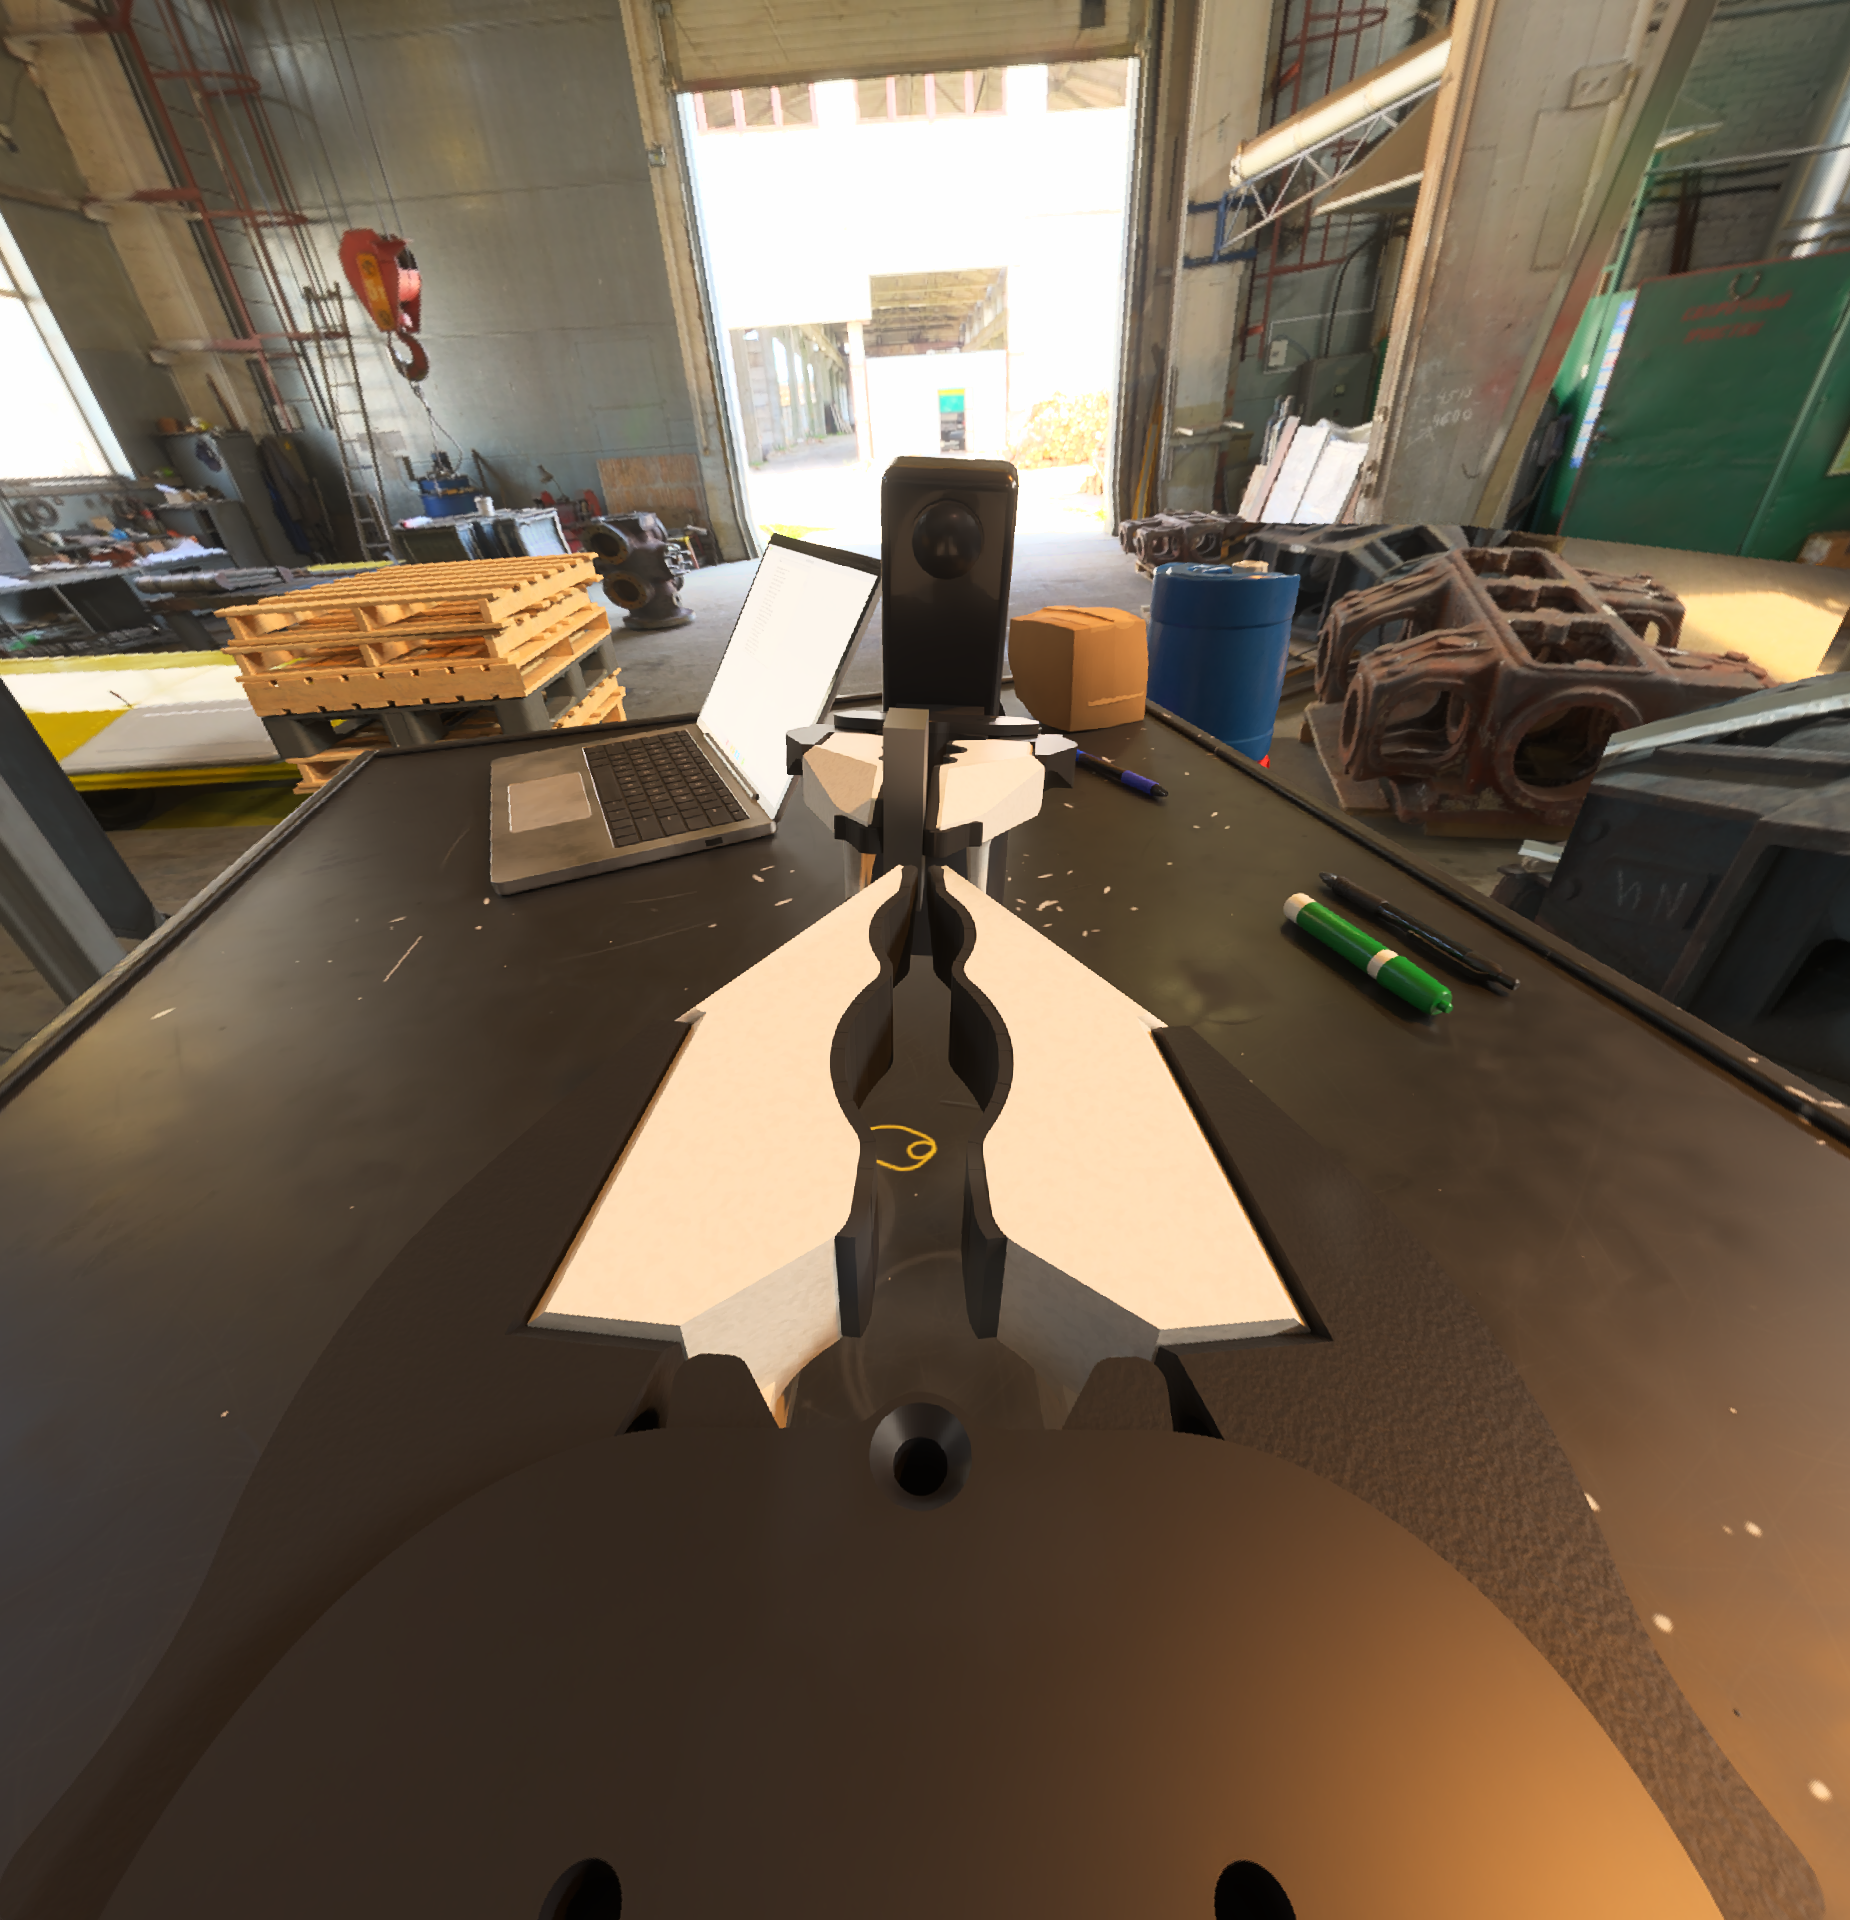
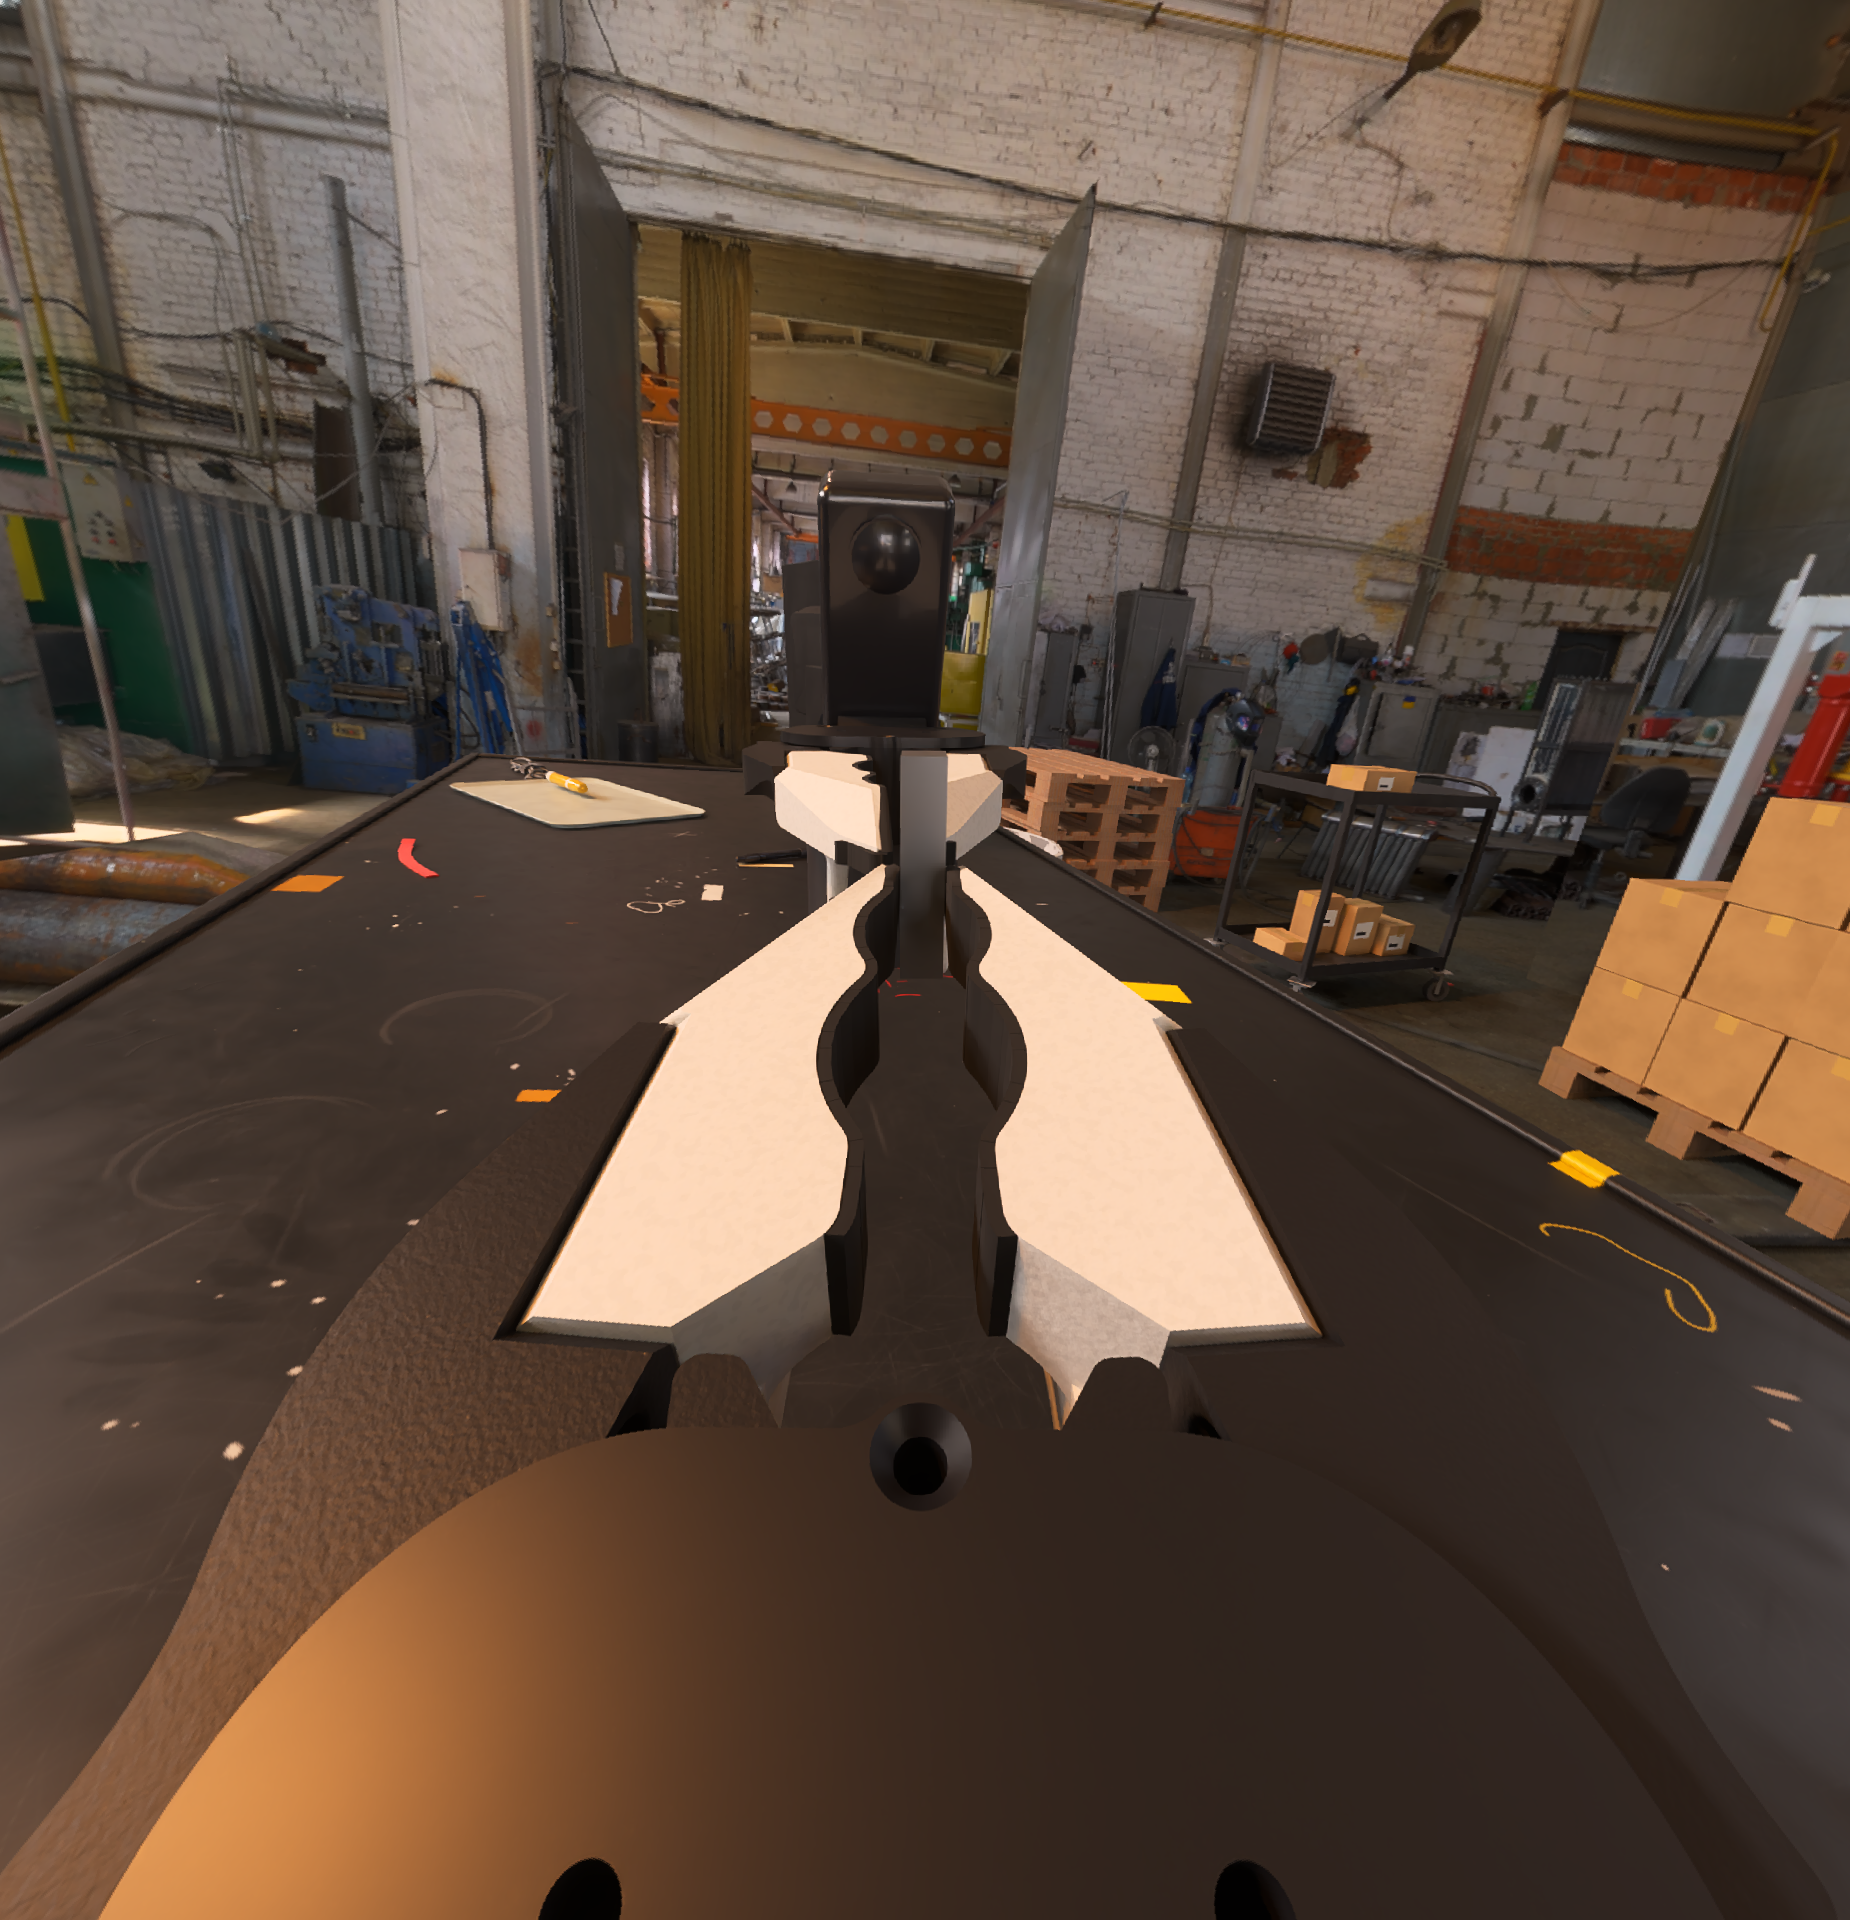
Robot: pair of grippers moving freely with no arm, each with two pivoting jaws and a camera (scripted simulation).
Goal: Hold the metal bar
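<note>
The left gripper [image 1: 919, 914] has its two white fingers [image 1: 755, 1122] drawn close together, their tips clamped on the near end of the metal bar [image 1: 908, 821], a grey bar that runs straight ahead from between the tips. At the bar's far end the right gripper faces back, its fingers pinching that end.

From the right wrist view the picture mirrors this: the right gripper [image 2: 916, 914] is closed on the metal bar [image 2: 921, 831], which sits between the tips and leads forward to the left gripper opposite. The bar hangs above the dark table [image 1: 277, 1091], level between the two.

Ahead and to the left of the left gripper stands an open laptop [image 1: 651, 800]; to its right lie a green marker [image 1: 1368, 954] and a black pen [image 1: 1420, 932], well apart from the bar.
</note>
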